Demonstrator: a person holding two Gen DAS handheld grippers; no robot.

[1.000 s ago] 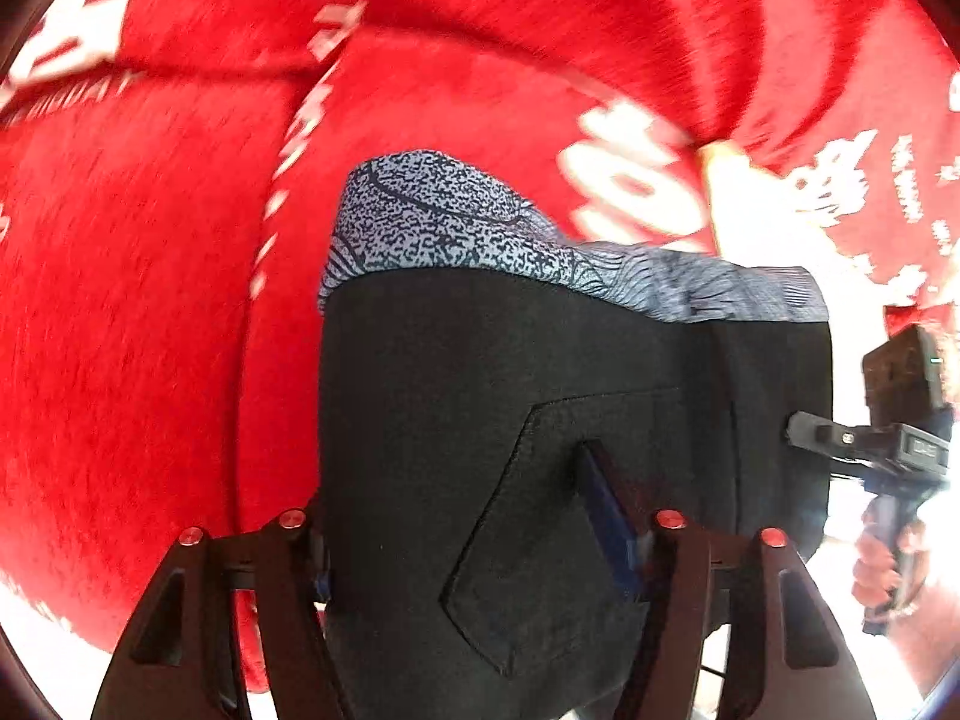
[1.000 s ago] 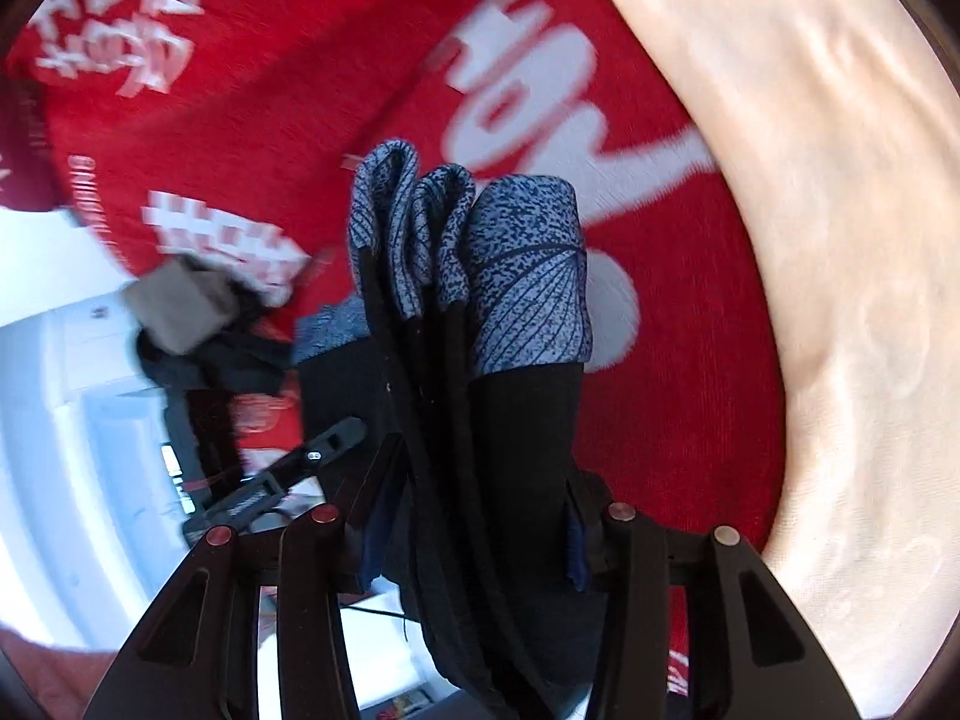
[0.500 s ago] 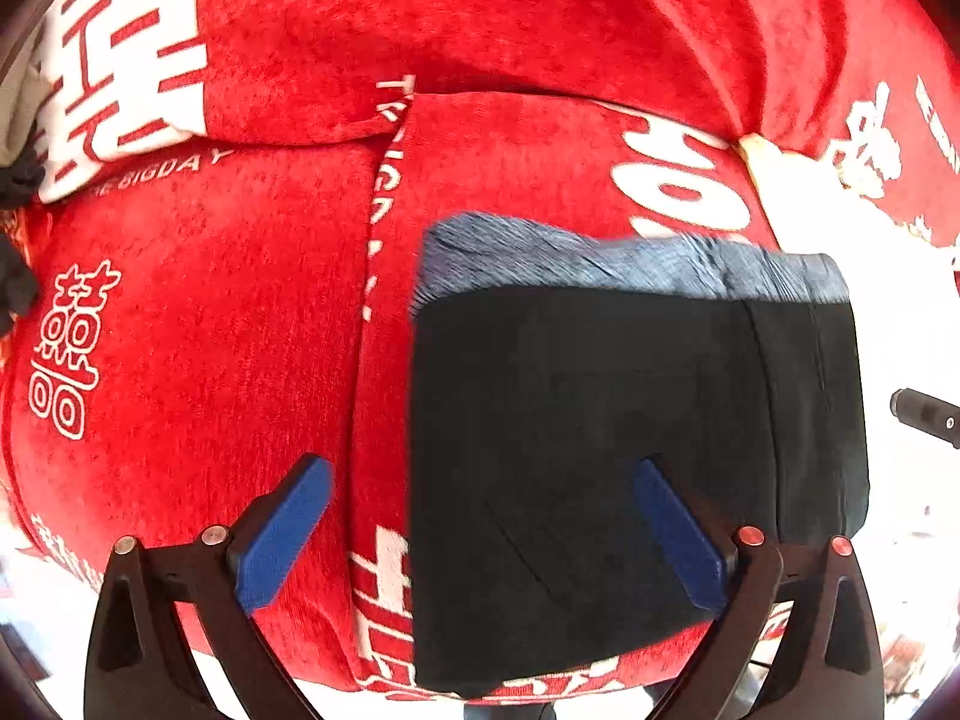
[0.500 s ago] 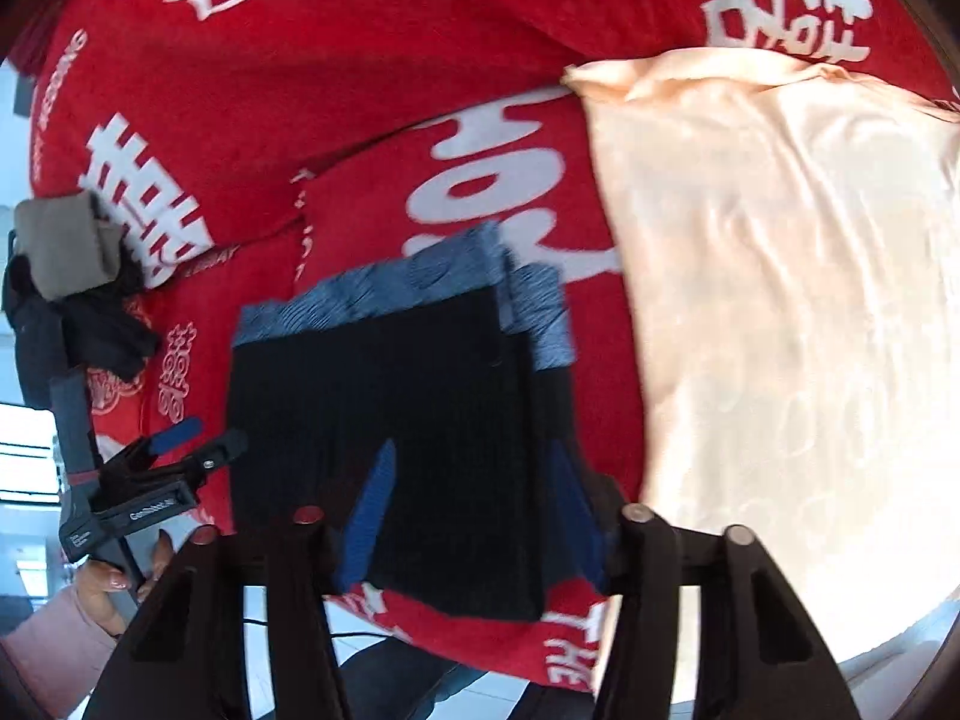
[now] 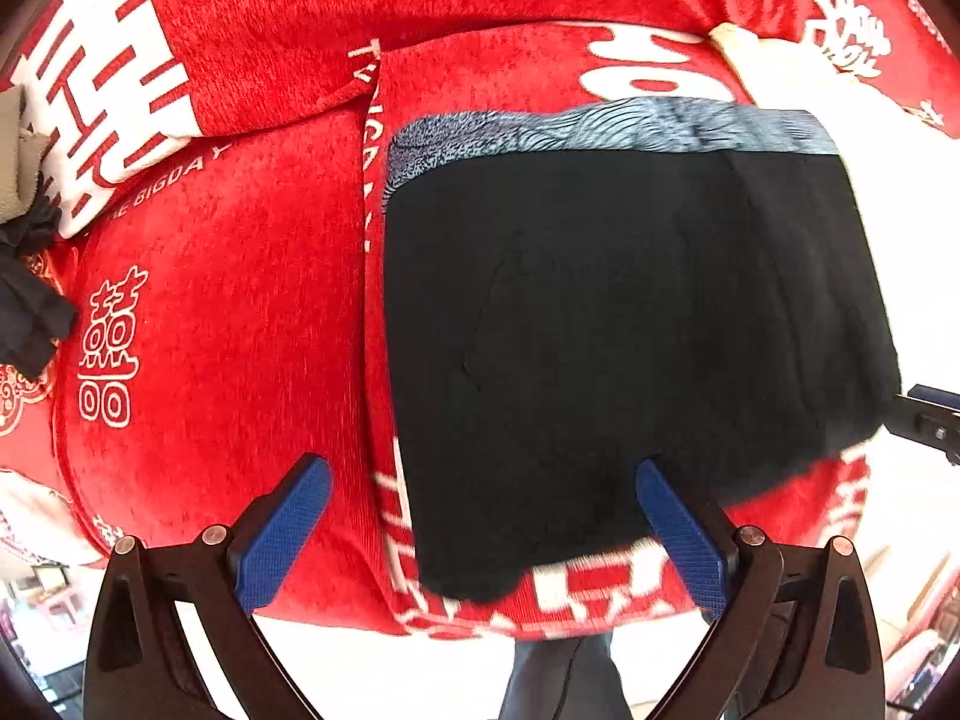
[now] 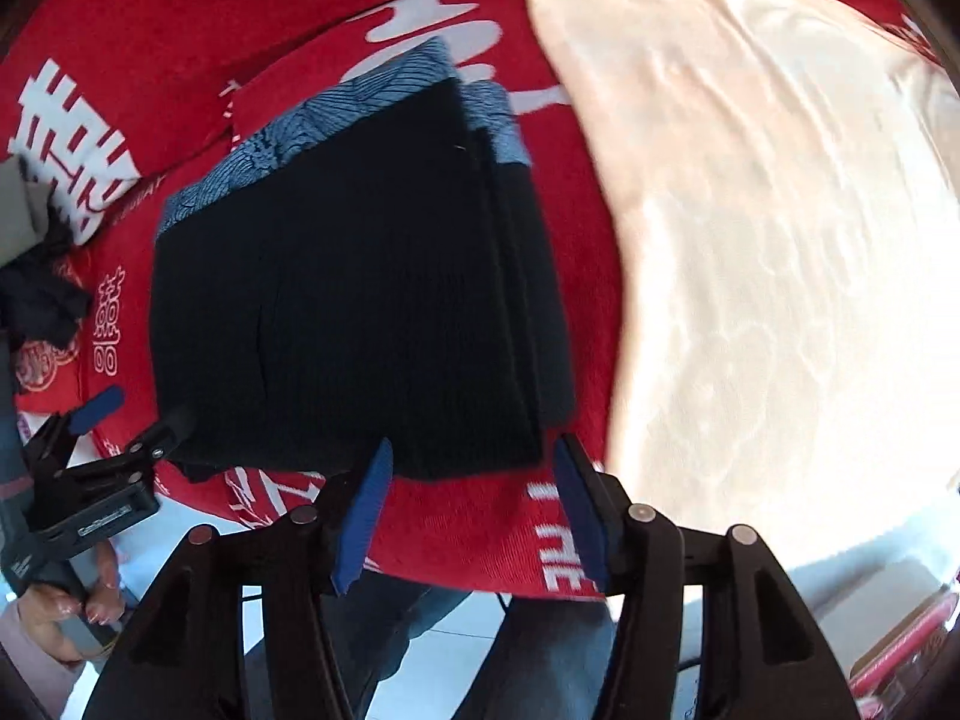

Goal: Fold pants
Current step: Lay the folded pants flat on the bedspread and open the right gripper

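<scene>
Folded black pants [image 5: 630, 324] with blue-grey patterned waistband lie flat on the red blanket [image 5: 240, 300] with white lettering, near its front edge, just beside a cream cloth [image 6: 750, 210]. Left gripper [image 5: 480, 534]: jaws spread wide, empty, hovering at the pants' near edge. Right gripper [image 6: 474, 510]: jaws released, empty, near the pants' near right corner. Dark clothes [image 5: 24, 312] at far left.

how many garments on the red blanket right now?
3. Folded black pants lie mid-blanket, in front of both open grippers. A peach garment is spread to their right. A dark bundle sits at the far left edge; more may be out of frame.
</scene>
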